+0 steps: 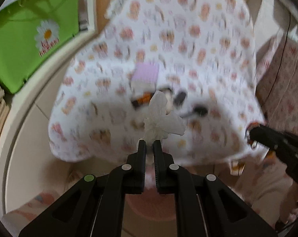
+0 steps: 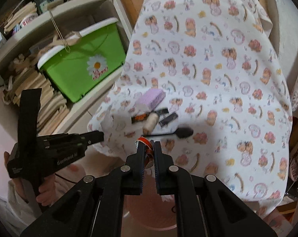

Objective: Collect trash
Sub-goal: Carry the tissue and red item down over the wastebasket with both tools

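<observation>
Ahead of both grippers lies a table draped in a white cartoon-print cloth [image 2: 218,75], with tiled floor and a pinkish round bin [image 2: 149,207] below the fingers. Left of the table, a white shelf [image 2: 74,6] carries stacked papers and a green lidded box [image 2: 80,67] with a daisy sticker; its contents cannot be seen. The left gripper [image 1: 149,144] is clamped on a crumpled white tissue [image 1: 160,118]. The right gripper [image 2: 149,145] is clamped on an orange-red wrapper [image 2: 146,141]. Beyond its fingertips, on the cloth, rest a lilac block [image 2: 152,97], a thread spool [image 2: 150,123], dark sachets and a black spoon [image 2: 172,134].
</observation>
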Tool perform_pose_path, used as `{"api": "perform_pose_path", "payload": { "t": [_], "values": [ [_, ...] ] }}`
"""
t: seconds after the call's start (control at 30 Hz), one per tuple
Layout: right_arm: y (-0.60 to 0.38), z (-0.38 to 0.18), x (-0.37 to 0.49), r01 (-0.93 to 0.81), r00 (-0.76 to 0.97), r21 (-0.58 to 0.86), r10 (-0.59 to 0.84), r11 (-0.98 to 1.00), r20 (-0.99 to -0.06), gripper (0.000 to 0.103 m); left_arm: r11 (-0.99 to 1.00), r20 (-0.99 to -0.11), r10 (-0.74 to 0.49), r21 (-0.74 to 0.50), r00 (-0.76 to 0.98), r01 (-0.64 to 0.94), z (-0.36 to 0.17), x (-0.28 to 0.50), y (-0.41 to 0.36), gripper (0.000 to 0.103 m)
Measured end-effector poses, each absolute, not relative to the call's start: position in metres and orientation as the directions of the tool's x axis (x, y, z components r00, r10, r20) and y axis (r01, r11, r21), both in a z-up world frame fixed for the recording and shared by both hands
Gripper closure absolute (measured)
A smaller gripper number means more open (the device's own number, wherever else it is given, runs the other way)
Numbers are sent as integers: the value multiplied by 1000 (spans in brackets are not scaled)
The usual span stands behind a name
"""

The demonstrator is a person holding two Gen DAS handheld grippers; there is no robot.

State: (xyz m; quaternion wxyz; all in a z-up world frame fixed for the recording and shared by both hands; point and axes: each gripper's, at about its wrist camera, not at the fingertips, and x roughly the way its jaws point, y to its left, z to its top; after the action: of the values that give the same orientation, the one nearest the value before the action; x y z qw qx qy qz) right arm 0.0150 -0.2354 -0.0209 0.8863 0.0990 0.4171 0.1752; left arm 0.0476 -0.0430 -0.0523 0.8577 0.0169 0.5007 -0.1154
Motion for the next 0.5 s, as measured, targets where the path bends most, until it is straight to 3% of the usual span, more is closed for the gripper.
{"api": "perform_pose_path", "payload": {
  "t": [0.17,0.5],
  "values": [
    [-229,-46,20,-213,532,311,377,926,-758,93,966,-930,-185,-113,317,231,-85,51,-51,96],
    [-204,-93,18,-228,425,267,343,936,-838,93,962,-964,-180,-132,195,239,-114,48,-59,95]
  ]
}}
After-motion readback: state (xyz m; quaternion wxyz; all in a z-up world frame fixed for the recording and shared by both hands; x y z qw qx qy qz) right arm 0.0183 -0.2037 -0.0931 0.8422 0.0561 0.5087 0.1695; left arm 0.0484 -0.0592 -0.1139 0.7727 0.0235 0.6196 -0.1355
